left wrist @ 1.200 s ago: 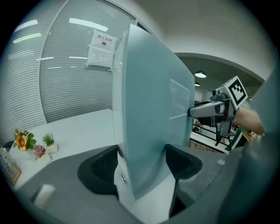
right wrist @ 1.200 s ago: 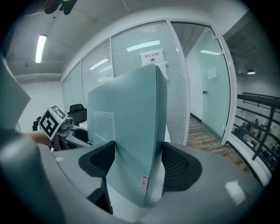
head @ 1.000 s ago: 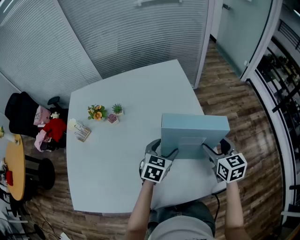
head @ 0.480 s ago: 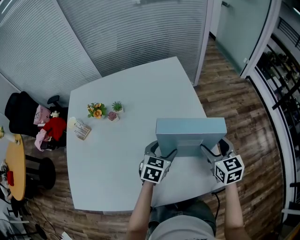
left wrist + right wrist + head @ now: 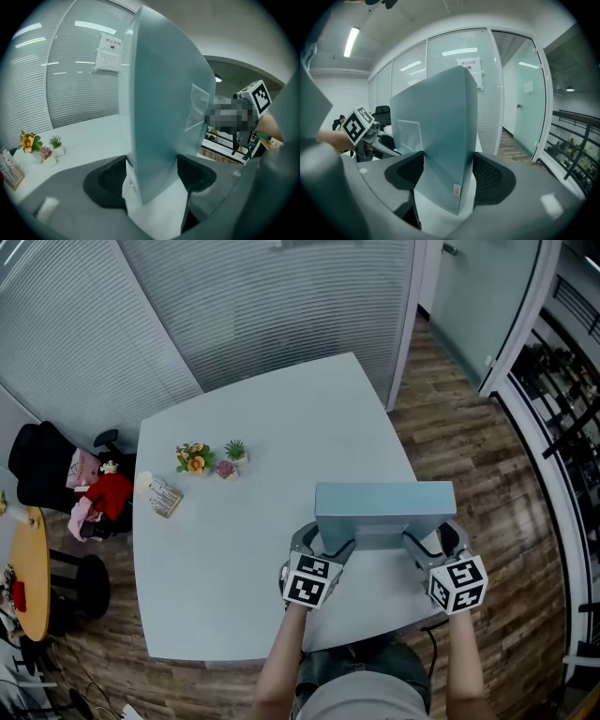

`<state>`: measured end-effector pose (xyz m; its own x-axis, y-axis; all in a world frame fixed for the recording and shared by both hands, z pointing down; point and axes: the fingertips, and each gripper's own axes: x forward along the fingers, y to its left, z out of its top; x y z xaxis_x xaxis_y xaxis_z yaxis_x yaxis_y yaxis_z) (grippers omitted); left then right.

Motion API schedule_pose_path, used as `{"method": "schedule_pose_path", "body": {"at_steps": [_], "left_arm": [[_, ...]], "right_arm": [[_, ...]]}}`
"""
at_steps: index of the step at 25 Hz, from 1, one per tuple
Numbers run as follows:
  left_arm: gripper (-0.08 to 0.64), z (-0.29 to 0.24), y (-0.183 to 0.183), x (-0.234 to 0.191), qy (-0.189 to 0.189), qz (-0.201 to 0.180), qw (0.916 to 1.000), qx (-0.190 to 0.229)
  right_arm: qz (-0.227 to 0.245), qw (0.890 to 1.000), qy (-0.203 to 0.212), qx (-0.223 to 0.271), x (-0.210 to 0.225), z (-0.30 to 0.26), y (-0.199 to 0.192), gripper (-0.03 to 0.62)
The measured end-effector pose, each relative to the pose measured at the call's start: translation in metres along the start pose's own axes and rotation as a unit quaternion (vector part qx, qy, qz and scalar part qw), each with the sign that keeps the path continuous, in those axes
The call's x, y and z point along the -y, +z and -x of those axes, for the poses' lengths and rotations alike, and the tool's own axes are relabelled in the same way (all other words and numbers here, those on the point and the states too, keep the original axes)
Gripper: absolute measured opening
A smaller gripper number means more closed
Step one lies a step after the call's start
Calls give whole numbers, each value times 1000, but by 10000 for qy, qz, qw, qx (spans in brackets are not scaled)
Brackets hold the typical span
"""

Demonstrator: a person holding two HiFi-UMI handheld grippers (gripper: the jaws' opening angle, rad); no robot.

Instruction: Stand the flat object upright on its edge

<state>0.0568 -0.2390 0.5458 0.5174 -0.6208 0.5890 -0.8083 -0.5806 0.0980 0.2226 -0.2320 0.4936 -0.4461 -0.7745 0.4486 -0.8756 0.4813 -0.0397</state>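
Note:
A flat pale blue box (image 5: 384, 512) stands nearly upright on its long edge at the front right of the white table (image 5: 253, 418). My left gripper (image 5: 330, 545) is shut on its lower left end and my right gripper (image 5: 427, 542) on its lower right end. In the left gripper view the box (image 5: 164, 103) rises between the black pads (image 5: 110, 178) of the left gripper (image 5: 152, 176). The right gripper view shows the box (image 5: 438, 140) clamped the same way by the right gripper (image 5: 447, 176), a small label at its bottom corner.
Two small potted plants (image 5: 194, 463) and a card stand (image 5: 164, 500) sit on the table's left side. A chair holding a red doll (image 5: 108, 498) and a round wooden table (image 5: 28, 573) stand to the left. The table's right edge and wooden floor (image 5: 487, 456) lie just beyond the box.
The box has tipped further upright: its broad face looks shorter from above. Both grippers stayed clamped on it and shifted slightly toward the person.

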Motion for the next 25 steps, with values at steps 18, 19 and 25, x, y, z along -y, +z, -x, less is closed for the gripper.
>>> {"method": "schedule_pose_path", "body": {"at_steps": [18,19,25], "left_arm": [[352,9,-3,10,-218,99,9996,155],[353,10,-3,11,-217,106,9996,172],[365,21,-4,14,-263,155,9992,269]], "right_arm": [[-295,9992,-240,145,-6,13,-12,348],[-298,9991,-269,160,-7,14,-13,350],[-349,9981,-478,173,-6,23,-16,388]]}}
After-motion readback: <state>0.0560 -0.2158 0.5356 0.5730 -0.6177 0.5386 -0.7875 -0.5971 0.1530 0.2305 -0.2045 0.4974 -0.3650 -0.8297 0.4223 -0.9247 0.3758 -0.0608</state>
